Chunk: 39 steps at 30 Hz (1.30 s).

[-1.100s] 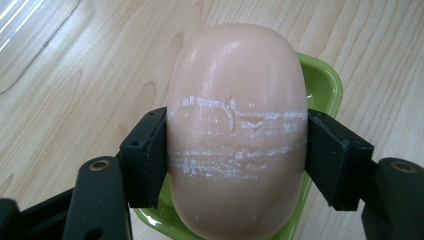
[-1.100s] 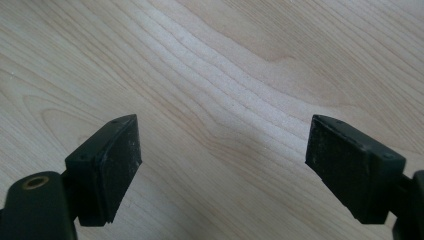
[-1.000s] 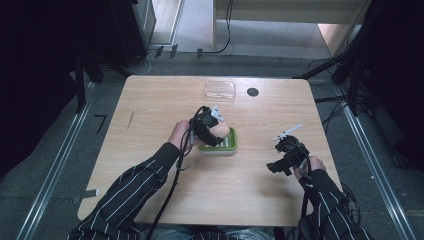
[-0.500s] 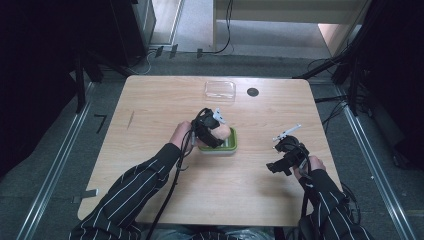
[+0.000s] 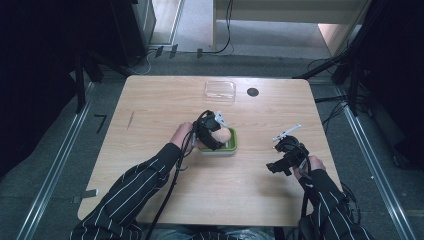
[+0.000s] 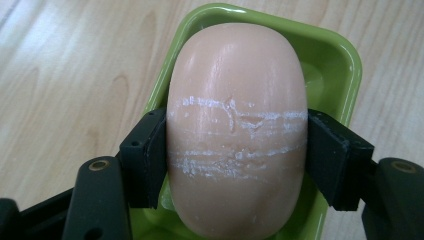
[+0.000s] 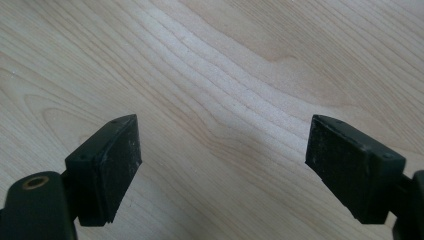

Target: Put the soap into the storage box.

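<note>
Now the left gripper [image 6: 235, 150] is clamped across the soap [image 6: 237, 125], which sits over the green dish [image 6: 345, 65]. Lower it straight and centred, then ease the squeeze gently. Meanwhile the right gripper [image 7: 222, 165] hangs wide open, empty, above the worktop [image 7: 225, 60].

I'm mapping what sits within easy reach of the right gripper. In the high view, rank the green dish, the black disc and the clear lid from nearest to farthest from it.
From the right gripper:
1. Green dish, to its left, mid-table.
2. Black disc, near the far edge.
3. Clear lid, far edge, left of the disc.
</note>
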Each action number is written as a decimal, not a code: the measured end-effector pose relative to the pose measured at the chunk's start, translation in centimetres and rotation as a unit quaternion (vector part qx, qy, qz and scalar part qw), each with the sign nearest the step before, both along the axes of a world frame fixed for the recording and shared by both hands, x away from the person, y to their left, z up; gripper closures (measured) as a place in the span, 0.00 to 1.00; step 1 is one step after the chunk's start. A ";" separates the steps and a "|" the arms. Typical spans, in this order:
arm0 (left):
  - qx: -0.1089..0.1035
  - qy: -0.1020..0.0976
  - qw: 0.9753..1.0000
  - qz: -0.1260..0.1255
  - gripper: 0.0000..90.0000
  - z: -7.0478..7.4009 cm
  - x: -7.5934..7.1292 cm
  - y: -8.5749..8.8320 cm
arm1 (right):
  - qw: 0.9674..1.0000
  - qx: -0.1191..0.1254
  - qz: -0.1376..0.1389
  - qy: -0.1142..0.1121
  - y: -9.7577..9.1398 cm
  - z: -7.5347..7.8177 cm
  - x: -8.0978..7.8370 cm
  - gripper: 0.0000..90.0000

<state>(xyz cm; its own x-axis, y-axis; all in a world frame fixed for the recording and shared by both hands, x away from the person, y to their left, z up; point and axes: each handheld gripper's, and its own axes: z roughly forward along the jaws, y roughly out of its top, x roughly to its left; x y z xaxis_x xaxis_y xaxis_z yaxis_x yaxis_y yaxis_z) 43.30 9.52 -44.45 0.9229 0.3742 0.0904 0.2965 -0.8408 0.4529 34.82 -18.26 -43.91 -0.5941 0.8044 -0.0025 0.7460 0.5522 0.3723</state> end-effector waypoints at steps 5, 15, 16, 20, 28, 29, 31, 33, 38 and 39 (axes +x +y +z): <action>0.006 0.003 1.000 -0.002 0.37 -0.4 0.0 0.0 | 1.000 -0.001 -0.001 0.000 0.0 0.0 0.0 0.17; -0.004 0.007 1.000 -0.003 0.37 -0.5 0.2 0.3 | 1.000 -0.002 -0.002 0.000 0.0 0.1 0.0 0.17; -0.009 0.006 1.000 -0.006 0.37 -0.4 0.2 0.4 | 1.000 -0.002 -0.001 0.000 0.0 0.0 0.0 0.17; -0.014 0.002 1.000 -0.004 0.36 -0.3 0.2 0.4 | 1.000 -0.001 -0.001 0.000 0.0 0.0 0.0 0.17; -0.026 -0.007 1.000 0.008 0.29 0.4 0.2 0.7 | 1.000 0.000 -0.002 0.000 0.0 0.0 0.0 0.17; -0.032 -0.003 0.999 0.008 0.27 0.5 0.2 0.7 | 1.000 0.000 -0.001 -0.001 0.0 0.0 0.0 0.17; -0.034 -0.009 0.999 0.011 0.25 0.7 0.2 0.8 | 1.000 0.002 -0.001 -0.002 -0.1 0.0 0.0 0.17; -0.034 -0.010 0.999 0.012 0.24 1.0 0.1 0.8 | 1.000 0.000 -0.001 -0.001 -0.1 0.0 0.0 0.17; -0.028 -0.017 0.999 0.014 0.16 1.4 -0.2 0.6 | 1.000 -0.002 -0.003 -0.002 -0.1 0.1 -0.1 0.17; -0.028 -0.017 0.999 0.018 0.16 1.4 -0.3 0.6 | 1.000 -0.001 -0.002 -0.003 -0.1 0.1 -0.1 0.17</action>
<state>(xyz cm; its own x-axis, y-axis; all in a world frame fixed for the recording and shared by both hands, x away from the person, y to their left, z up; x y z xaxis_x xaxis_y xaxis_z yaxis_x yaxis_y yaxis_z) 43.03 10.12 -43.04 0.9058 0.4119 0.0995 0.3093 -0.8031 0.5092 34.70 -18.34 -43.79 -0.5902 0.8072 -0.0071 0.7468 0.5493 0.3751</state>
